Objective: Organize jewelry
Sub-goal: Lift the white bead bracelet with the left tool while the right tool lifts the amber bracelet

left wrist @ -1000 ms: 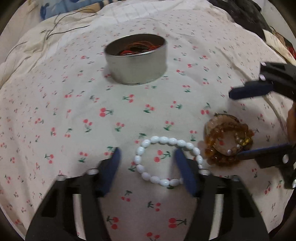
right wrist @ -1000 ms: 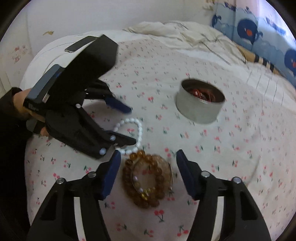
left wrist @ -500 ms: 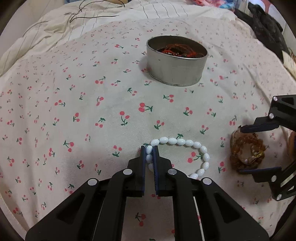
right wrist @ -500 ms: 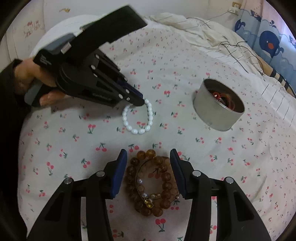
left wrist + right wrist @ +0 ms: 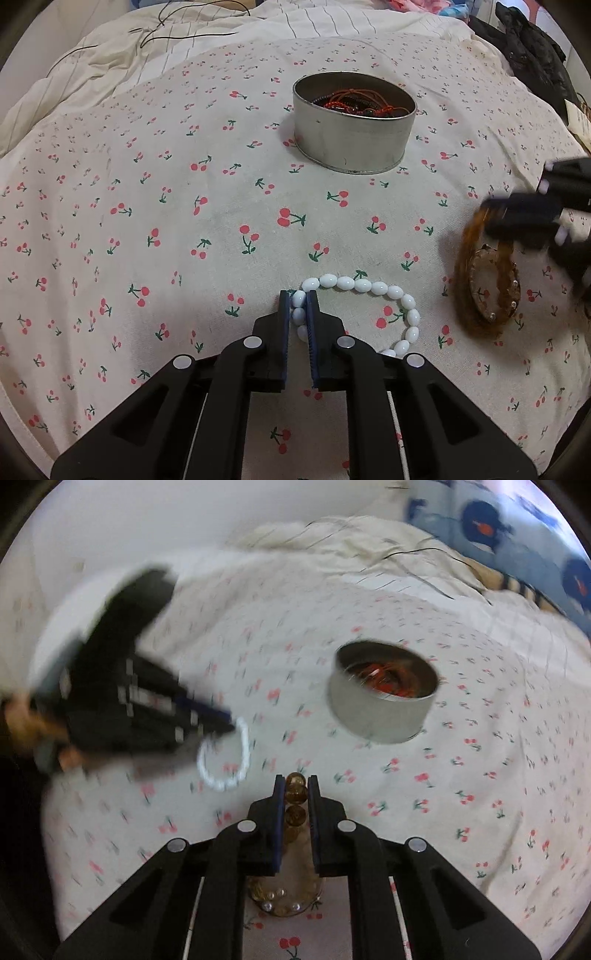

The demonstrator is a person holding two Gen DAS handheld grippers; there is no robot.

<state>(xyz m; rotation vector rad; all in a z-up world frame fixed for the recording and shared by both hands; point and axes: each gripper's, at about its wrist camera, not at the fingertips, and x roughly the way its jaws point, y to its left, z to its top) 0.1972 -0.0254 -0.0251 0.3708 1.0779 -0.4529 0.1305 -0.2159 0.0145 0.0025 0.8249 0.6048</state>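
Cherry-print bedspread (image 5: 147,192), left tool (image 5: 298,306) pinching white bead bracelet (image 5: 373,288), right tool (image 5: 296,794) clamping amber bracelet (image 5: 295,814).

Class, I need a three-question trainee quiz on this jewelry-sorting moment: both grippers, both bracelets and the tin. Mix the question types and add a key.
1. True or false: the left gripper is shut on the white bead bracelet.
2. Multiple choice: what does the right gripper hold between its jaws? A) a red cord B) the amber bead bracelet C) nothing
3. Fill in the blank: the round metal tin on the cherry-print sheet already holds jewelry with ____ cord.

Key: 1 true; 2 B; 3 red
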